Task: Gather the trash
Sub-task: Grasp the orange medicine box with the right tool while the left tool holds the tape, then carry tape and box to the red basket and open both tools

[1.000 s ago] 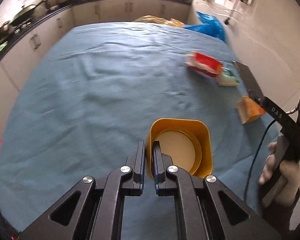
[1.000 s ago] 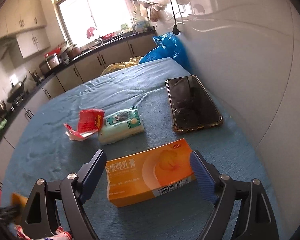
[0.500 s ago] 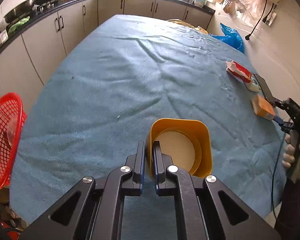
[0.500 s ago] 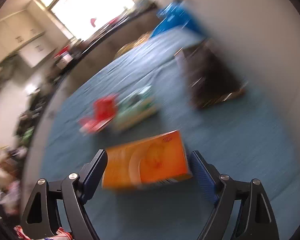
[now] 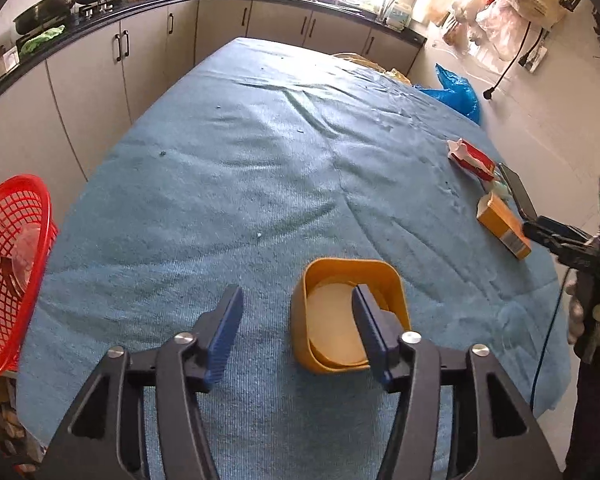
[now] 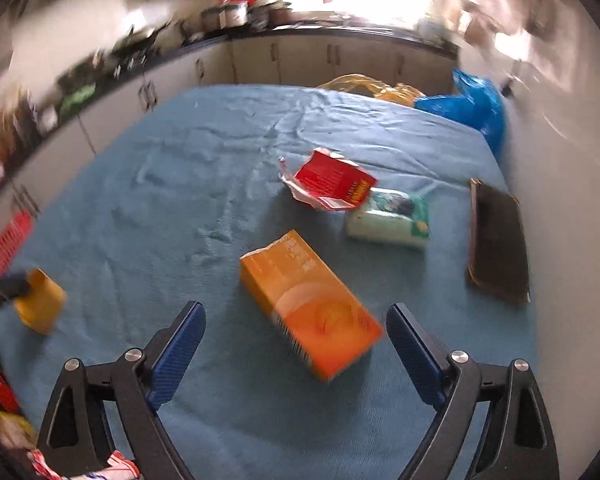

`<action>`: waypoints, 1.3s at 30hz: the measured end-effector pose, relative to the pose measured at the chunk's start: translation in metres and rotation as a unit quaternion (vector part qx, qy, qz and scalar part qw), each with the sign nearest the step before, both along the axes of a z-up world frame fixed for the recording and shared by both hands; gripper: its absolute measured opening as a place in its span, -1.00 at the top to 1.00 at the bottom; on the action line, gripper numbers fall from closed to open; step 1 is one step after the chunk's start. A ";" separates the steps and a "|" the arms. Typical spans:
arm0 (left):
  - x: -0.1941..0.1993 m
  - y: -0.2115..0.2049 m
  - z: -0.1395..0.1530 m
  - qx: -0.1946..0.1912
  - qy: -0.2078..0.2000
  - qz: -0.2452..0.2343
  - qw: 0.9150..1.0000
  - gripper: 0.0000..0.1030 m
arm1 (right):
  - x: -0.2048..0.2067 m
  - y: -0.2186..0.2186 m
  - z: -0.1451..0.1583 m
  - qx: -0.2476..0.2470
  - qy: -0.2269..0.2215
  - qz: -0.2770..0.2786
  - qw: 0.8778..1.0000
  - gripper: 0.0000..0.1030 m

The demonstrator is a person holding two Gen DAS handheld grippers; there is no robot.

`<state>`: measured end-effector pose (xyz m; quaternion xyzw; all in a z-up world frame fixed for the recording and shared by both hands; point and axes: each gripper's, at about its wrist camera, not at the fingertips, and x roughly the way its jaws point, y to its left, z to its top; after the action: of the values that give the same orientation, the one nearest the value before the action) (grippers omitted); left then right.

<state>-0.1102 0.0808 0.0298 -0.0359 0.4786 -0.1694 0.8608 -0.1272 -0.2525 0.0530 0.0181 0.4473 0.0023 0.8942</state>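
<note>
Opening, the left gripper (image 5: 296, 330) frees the yellow tub (image 5: 348, 316) onto the bench (image 5: 260, 160), one finger inside it; the right gripper (image 6: 296, 338), widening and empty, straddles the orange box (image 6: 308, 300) ahead to grab it.

Left tool (image 5: 296, 332) jaws opening, wall of yellow cup (image 5: 350, 316) released; right tool (image 6: 296, 344) rolled.

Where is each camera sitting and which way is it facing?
Left wrist: on the left gripper, jaws opening, facing down across the blue tablecloth at the yellow cup; the right gripper and a hand show at the right edge.
Right wrist: on the right gripper, jaws opening, facing down at the orange box, which its pads do not touch.
Shared: cup, box, red wrapper, phone, red basket.
</note>
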 end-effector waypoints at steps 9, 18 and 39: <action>0.011 -0.022 -0.015 0.023 0.013 -0.012 1.000 -0.31 | 0.030 0.005 -0.031 0.005 0.023 0.025 0.999 -0.83; 0.008 -0.020 -0.015 0.036 0.010 0.003 0.999 0.80 | 0.018 0.021 -0.028 -0.002 0.011 0.003 1.000 -0.22; -0.062 0.112 0.051 -0.011 -0.063 0.131 0.989 0.80 | -0.026 0.137 0.033 0.087 -0.057 0.086 0.991 -0.03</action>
<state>-0.1725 0.1926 0.0803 -0.0972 0.4124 -0.0621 0.9037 -0.1529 -0.1155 0.0858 0.0569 0.3936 0.1192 0.9097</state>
